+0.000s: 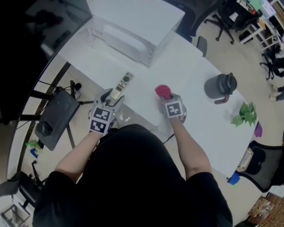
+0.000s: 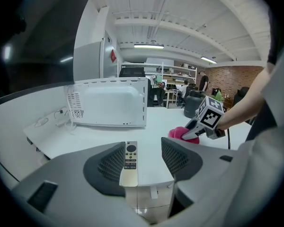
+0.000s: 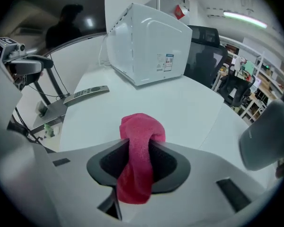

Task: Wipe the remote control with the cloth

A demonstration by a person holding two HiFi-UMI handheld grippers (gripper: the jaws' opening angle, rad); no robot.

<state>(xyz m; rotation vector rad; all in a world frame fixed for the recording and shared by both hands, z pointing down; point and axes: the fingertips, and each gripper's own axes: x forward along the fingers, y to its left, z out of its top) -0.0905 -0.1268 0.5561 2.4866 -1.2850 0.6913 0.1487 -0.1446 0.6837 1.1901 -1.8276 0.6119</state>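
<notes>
Head view showed the left tool [image 1: 112, 99] gripping the slim silver remote control [image 1: 121, 86], long axis aimed at the white microwave oven [image 1: 132, 27]; before the oven's right corner, the right tool [image 1: 165, 97] clamped the pink terry cloth [image 1: 162, 90].

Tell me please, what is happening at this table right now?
A person works with a gripper in each hand. The left gripper holds a slim remote control off the white table, near its front edge. The right gripper has a pink cloth clamped between its jaws, close to the tabletop. Cloth and remote are apart, so no wiping is happening at this moment.
</notes>
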